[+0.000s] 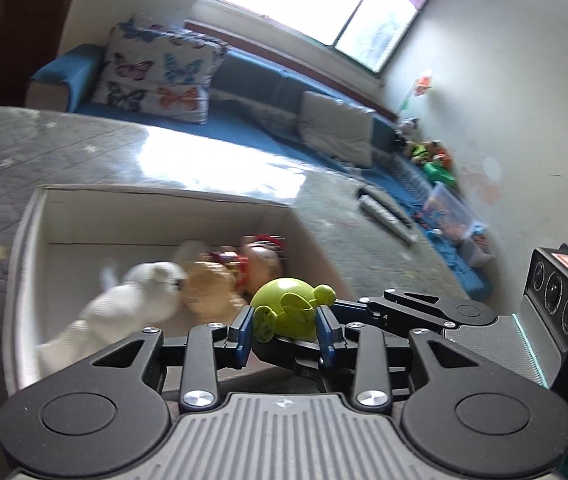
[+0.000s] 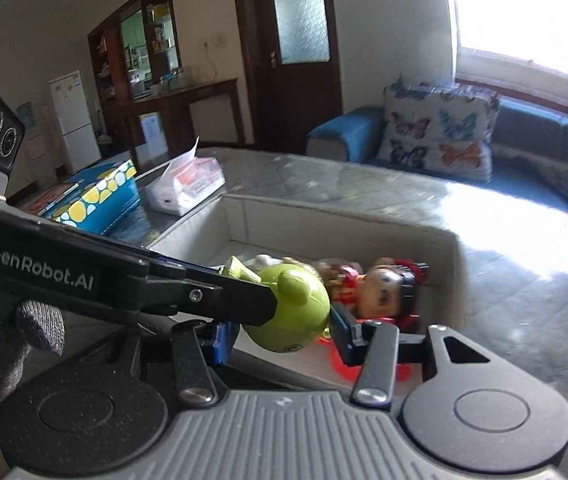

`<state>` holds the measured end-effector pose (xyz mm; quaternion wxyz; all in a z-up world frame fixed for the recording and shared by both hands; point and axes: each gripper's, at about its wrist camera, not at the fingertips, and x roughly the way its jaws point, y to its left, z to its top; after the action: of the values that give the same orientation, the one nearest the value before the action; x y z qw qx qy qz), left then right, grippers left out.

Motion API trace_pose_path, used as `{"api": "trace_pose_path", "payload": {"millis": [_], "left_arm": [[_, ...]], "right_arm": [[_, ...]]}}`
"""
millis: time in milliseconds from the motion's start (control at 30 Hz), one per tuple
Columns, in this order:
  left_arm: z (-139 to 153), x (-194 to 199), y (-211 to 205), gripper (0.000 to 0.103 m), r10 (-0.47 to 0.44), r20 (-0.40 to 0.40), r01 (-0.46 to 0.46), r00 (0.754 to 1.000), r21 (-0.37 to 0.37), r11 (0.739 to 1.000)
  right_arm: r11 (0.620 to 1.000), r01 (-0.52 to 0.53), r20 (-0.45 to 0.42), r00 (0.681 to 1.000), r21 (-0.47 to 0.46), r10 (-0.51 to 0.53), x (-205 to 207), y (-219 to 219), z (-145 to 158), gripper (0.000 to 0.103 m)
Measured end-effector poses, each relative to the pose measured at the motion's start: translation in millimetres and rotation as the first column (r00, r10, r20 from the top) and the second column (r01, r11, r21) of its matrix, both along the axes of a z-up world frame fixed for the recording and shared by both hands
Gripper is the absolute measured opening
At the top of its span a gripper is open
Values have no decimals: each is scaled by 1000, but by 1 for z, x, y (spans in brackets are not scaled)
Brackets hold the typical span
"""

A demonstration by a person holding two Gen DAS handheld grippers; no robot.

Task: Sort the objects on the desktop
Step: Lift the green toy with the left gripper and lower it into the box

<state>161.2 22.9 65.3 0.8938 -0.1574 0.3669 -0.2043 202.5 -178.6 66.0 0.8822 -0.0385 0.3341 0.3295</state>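
Observation:
A round green toy figure [image 1: 288, 304] [image 2: 296, 300] hangs just above the near edge of an open white box [image 1: 164, 194] [image 2: 324, 208]. My left gripper [image 1: 284, 334] has its blue pads on either side of the toy and pressed against it. My right gripper [image 2: 284, 340] grips the same toy from the other side and shows as a black arm [image 1: 404, 308] in the left wrist view. Inside the box lie a white plush animal [image 1: 132, 296], a tan plush [image 1: 208, 284] and a doll in red [image 1: 262, 258] [image 2: 388, 292].
The box stands on a glossy grey table [image 1: 84, 148]. A blue dotted carton [image 2: 96, 200] and a tissue pack [image 2: 188, 188] lie at the table's far left, a grey roll [image 1: 384, 216] at its right edge. A blue sofa [image 1: 244, 80] runs behind. A gloved hand [image 2: 4, 352] holds the left gripper.

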Motion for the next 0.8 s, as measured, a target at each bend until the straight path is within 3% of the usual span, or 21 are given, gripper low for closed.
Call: {"api": "trace_pose_path", "payload": {"millis": [367, 800], "left_arm": [[-18, 17, 37, 36, 76, -72, -73, 994, 49, 996], [-30, 24, 53, 34, 119, -106, -111, 987, 80, 991]], "right_arm": [[999, -41, -185, 982, -25, 36, 37, 34, -20, 49], [994, -65, -227, 973, -86, 44, 47, 59, -31, 50]]}}
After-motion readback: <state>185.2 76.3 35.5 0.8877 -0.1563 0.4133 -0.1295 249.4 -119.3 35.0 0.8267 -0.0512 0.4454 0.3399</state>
